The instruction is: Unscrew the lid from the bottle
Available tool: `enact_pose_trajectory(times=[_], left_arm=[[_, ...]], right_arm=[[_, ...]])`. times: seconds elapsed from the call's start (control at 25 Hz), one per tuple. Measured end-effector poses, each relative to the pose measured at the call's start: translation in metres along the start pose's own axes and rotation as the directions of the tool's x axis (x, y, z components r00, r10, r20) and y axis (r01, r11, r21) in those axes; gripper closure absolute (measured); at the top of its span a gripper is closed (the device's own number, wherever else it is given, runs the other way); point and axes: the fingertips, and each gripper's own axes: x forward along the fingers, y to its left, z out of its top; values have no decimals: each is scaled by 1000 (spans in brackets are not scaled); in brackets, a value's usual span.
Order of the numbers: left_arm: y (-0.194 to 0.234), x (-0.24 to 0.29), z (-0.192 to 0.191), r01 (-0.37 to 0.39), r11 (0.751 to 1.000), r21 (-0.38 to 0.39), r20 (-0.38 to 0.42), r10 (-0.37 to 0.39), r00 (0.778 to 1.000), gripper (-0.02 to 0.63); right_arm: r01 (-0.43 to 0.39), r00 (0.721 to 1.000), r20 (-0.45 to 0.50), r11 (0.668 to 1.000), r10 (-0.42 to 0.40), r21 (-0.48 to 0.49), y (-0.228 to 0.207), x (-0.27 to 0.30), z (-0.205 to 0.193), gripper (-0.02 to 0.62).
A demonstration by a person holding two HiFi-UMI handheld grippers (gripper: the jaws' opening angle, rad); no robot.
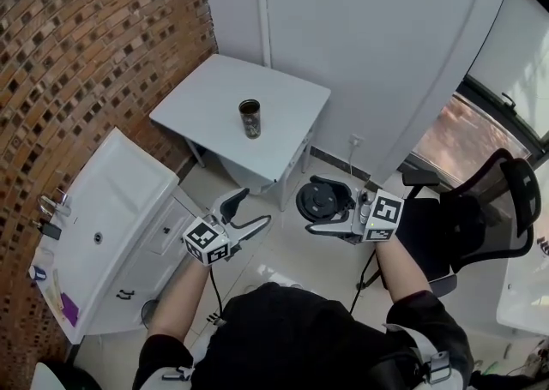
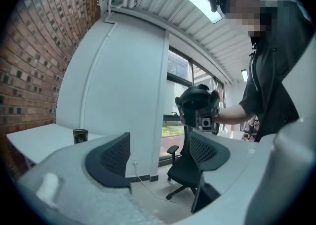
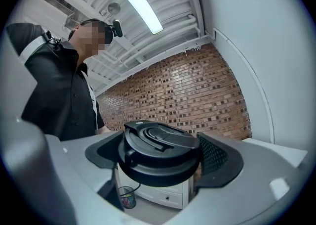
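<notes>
A dark open-topped bottle point(image 1: 250, 118) stands upright near the middle of a small white table point(image 1: 206, 93); in the left gripper view the bottle point(image 2: 80, 135) shows far off at the left. My right gripper point(image 1: 314, 207) is shut on the round black lid point(image 1: 322, 199), held in the air well away from the bottle. In the right gripper view the lid point(image 3: 158, 151) fills the space between the jaws of the right gripper point(image 3: 159, 162). My left gripper point(image 1: 251, 209) is open and holds nothing; its pads point(image 2: 111, 158) frame the lid point(image 2: 197, 99) in the distance.
A white sink counter point(image 1: 111, 208) runs along the brick wall point(image 1: 86, 37) at the left. A black office chair point(image 1: 493, 208) stands at the right by the window. White wall panels point(image 1: 369, 37) rise behind the table. A small mesh bin point(image 3: 127, 197) sits on the floor.
</notes>
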Motion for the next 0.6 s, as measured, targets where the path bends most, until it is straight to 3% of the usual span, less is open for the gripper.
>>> enact_pose_trajectory(times=[0.16,0.2,0.24,0.28,0.4,0.6], left_arm=[[-6,-26,12,28,999,47,3,-28,1000,251],[-3,-32,12,31,998,59,-1,-31,1000,316],[-2,-38,12,33,998,60,0,-33,999,488],[-1,-43,11,35,998,48,6,-35,999,604],[1,-52,11,45,999,2,16,-45,999,604],[13,-57,6,47,999,-2,13,-47,999,604]], right_arm=[[28,999,45,1000,-28,-11,-1,18,6,132],[29,998,52,999,-29,-13,-1,26,7,133],[27,998,54,1000,-27,-9,1,33,6,132],[25,998,54,1000,-24,-2,3,39,4,133],[26,998,57,1000,-26,3,1,45,-3,132],[39,998,57,999,-39,6,-2,50,-4,133]])
